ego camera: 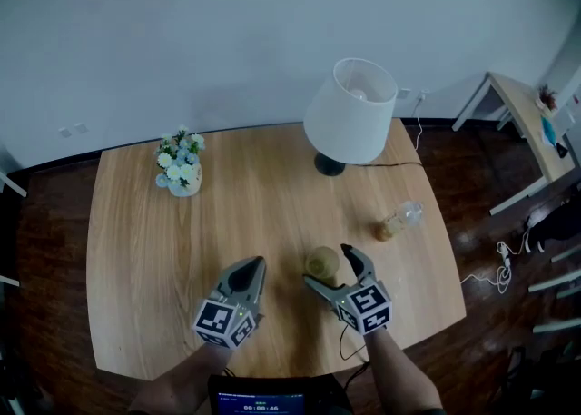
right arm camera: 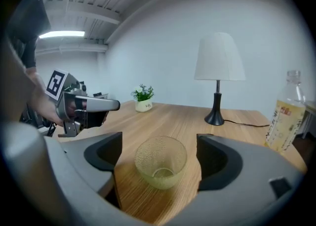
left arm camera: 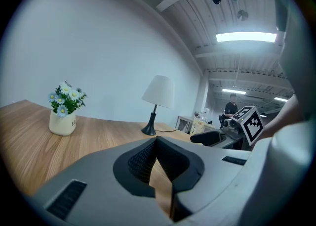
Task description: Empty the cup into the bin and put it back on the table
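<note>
Wooden table (ego camera: 136, 250) below you: your right gripper (ego camera: 325, 266) straddles the cup (ego camera: 321, 262), jaws wide apart.
Neither pad touches the cup, which stands upright near the table's front edge; only the right gripper view shows the gap on each side. Your left gripper (ego camera: 254, 268) hangs just to its left, jaws together on nothing. Bare wood lies open to the left and ahead. A bottle (ego camera: 399, 219) stands near the right edge, a lamp (ego camera: 349, 113) beyond the cup, a flower pot (ego camera: 182, 168) far left.
</note>
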